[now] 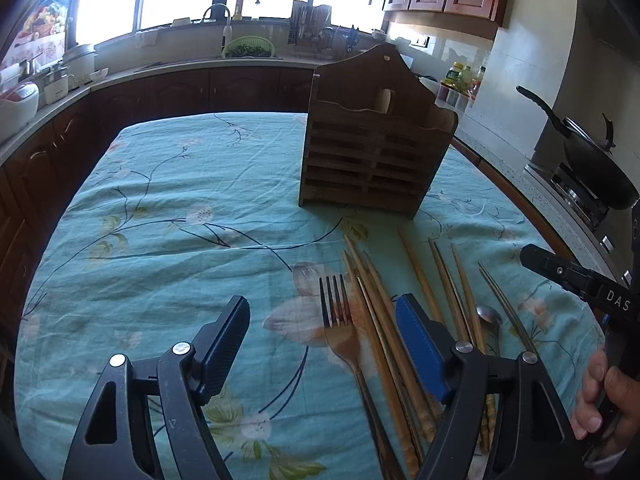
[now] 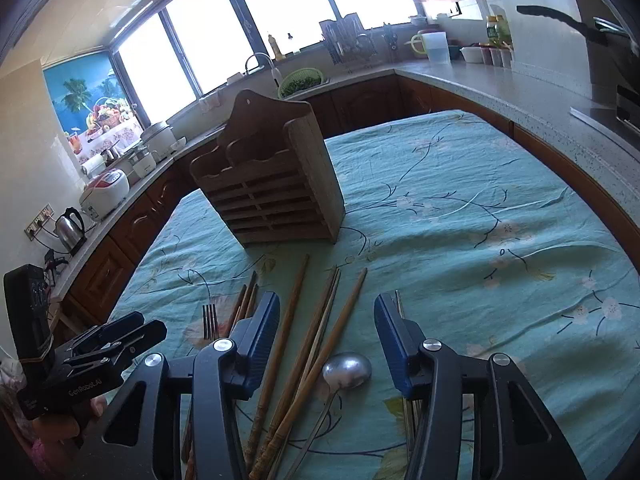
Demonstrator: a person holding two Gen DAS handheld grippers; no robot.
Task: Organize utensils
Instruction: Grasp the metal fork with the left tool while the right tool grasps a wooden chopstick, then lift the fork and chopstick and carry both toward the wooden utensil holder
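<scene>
1. Left wrist view: my left gripper (image 1: pixel 320 344) hangs over the near end of the utensil row with its jaws apart and nothing clamped. The fork (image 1: pixel 340 332) and a bundle of wooden chopsticks (image 1: pixel 380 320) lie on the cloth between the fingers, which I read as lining up a pick from that end.
2. Right wrist view: my right gripper (image 2: pixel 326 344) stands open too, narrower, straddling more chopsticks (image 2: pixel 320 320) and the metal spoon (image 2: pixel 347 368); no pad touches them. A thin metal pair (image 2: pixel 400 304) lies just behind the right-hand finger, mostly hidden by it.
3. The utensils lie side by side, tips pointing ahead of both tools, so each can be lifted lengthwise toward the holder.
4. Ahead of both grippers the wooden utensil holder (image 1: pixel 372 152) stands upright on the floral tablecloth (image 1: pixel 160 240), well apart from the row. One pale wooden handle (image 1: pixel 384 100) shows in a rear slot.
5. Handle ends of the utensils run under the gripper bodies and out of frame. The holder's compartments cannot be seen into from here. The windows beyond are blown out white.
</scene>
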